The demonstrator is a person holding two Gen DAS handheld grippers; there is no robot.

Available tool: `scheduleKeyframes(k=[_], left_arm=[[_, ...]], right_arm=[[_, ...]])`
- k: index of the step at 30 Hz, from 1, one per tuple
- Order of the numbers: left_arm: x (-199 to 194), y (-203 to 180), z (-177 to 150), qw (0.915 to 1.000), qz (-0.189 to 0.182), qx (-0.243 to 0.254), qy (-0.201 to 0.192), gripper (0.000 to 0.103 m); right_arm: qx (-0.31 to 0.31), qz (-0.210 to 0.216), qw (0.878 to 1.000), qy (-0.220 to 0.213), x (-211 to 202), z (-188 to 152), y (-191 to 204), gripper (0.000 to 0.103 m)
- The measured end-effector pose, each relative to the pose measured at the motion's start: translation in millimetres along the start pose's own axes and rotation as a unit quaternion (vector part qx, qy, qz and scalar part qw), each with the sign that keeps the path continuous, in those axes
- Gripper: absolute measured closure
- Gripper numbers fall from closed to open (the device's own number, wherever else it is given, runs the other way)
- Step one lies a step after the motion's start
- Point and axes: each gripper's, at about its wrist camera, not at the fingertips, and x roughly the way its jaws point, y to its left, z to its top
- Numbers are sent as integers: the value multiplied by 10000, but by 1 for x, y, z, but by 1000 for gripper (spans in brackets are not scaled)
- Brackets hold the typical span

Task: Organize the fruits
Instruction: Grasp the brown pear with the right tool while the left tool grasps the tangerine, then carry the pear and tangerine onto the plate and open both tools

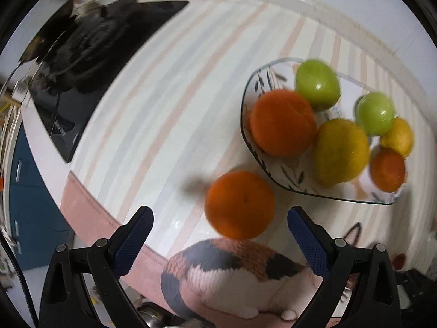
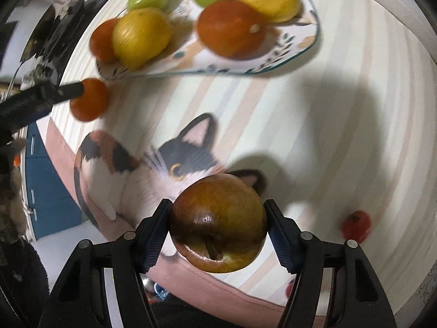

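My right tongs (image 2: 217,227) grip a brown apple (image 2: 217,224); my left tongs (image 1: 220,218) are spread wide by a loose orange (image 1: 239,205).

From the left wrist I see that orange between the two spread fingers, and nothing is pinched; it looks blurred, so I cannot tell if it rests on the tabletop (image 1: 153,104) or is just above it. Beside it is a glass plate (image 1: 275,172) with leaf prints, holding an orange, two green apples, two lemons and one more orange. From the right wrist I see the brown apple squeezed between both pads, stem toward the camera, above the cat picture (image 2: 174,161) on the striped mat. A small red fruit (image 2: 356,227) lies on the mat to the right, well apart from the plate.
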Motion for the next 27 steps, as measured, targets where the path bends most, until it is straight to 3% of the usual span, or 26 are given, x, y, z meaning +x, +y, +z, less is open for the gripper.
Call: scheduleKeyframes(k=[4,5,6,7,13,21,27], left_arm=[[20,-9,7,9997,22,207,131,5],[23,-12,7,9996,-29,257,131,15],[24,-15,6,9994,-80,310,140,33],[26,-17,6,9992,-115,338,157,41],[19,-23,-13,9992,-263,266,119,42],[4,-53,-75,9968,-700,281,275,42],[3,-78,-101,9970,-593,441,218,42]], right_arm=[[62,-18,10000,19,1,9,-7,33],[86,-1,10000,29,2,12,-9,33],[112,26,9999,44,3,13,-10,33],[131,50,9999,59,4,14,-11,33],[172,152,9997,76,3,17,-23,33],[234,333,9991,143,-8,14,-48,32],[157,321,9993,96,-20,9,-53,30]])
